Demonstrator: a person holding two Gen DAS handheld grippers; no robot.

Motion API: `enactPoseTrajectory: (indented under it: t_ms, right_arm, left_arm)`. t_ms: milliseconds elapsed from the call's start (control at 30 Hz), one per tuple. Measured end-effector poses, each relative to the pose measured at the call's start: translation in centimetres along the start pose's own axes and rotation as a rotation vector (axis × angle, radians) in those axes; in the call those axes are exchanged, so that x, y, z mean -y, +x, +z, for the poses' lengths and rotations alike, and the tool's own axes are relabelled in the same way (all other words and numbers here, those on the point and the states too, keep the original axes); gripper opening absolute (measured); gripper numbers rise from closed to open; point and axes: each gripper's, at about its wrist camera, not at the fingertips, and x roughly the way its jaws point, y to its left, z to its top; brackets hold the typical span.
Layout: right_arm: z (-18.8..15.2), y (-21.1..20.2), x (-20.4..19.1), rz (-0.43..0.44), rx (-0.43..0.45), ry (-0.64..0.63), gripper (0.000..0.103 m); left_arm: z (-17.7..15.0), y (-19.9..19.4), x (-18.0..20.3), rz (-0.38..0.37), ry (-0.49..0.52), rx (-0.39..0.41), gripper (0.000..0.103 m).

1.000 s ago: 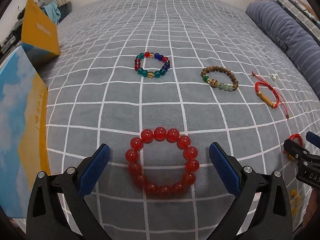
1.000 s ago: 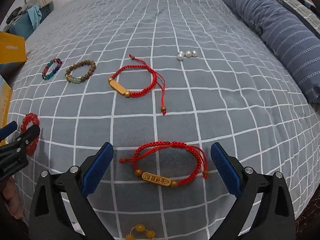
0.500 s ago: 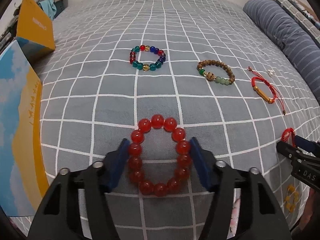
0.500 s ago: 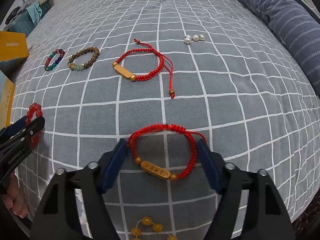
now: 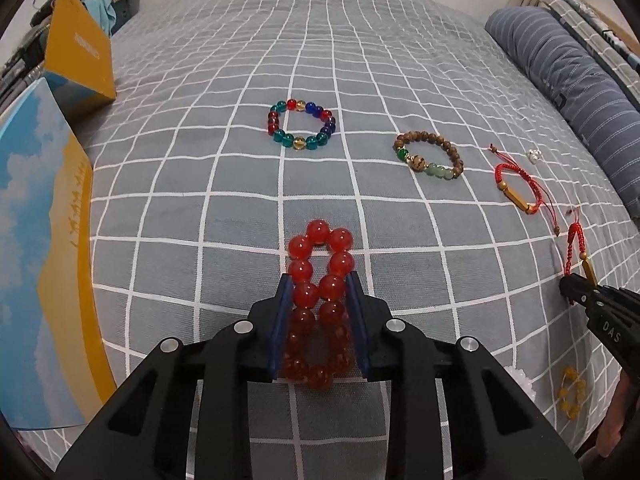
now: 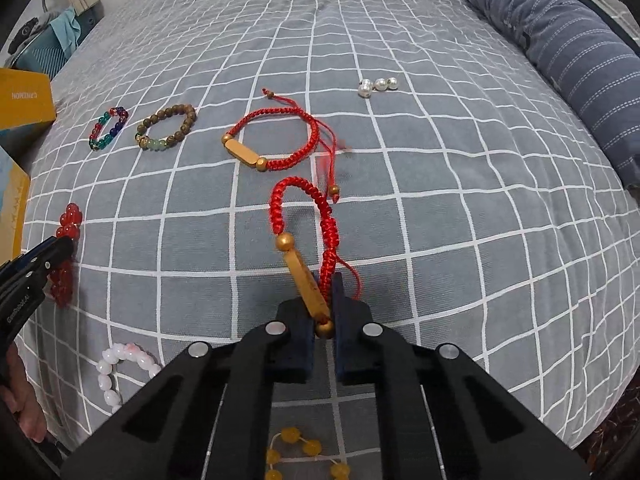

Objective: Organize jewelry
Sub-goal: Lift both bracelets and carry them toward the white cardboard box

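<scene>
While both grippers sit low over the checked grey bedspread (image 5: 400, 60), each has its blue pads pressed on a bracelet. The left gripper (image 5: 319, 292) is clamped on the red bead bracelet (image 5: 320, 264), squeezing its ring into a narrow loop whose far end sticks out past the fingertips. The right gripper (image 6: 323, 296) is clamped on the red cord bracelet (image 6: 316, 216) at its gold bar, the cord loop standing out ahead of the tips. Beyond the red bead bracelet lie a multicoloured bead bracelet (image 5: 301, 124) and, to the right of that, a brown wooden bead bracelet (image 5: 430, 156). A second red cord bracelet (image 6: 272, 140) lies further right, with three pearls (image 6: 378, 85) beyond it. A yellow box (image 5: 78, 54) stands far left of the multicoloured bracelet.
</scene>
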Motion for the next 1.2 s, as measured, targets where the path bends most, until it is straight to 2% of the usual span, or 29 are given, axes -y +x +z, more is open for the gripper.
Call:
enactPoseTrajectory:
  t_ms: [33,300,1200]
  right_arm:
    - [0.0,-0.1,0.0,-0.001,0.003,-0.001,0.006]
    - [0.0,-1.1,0.2,-0.001,0.04,0.015,0.006]
    - [-0.4,-5.9,-0.2,-0.009,0.17,0.02,0.006]
  left_arm:
    - [0.0,-0.2,0.0,-0.009,0.001,0.006,0.013]
    - [-0.1,-1.0,0.1,-0.022,0.001,0.014,0.013]
    - [-0.7,-7.9,-0.4,-0.047,0.003,0.138,0.013]
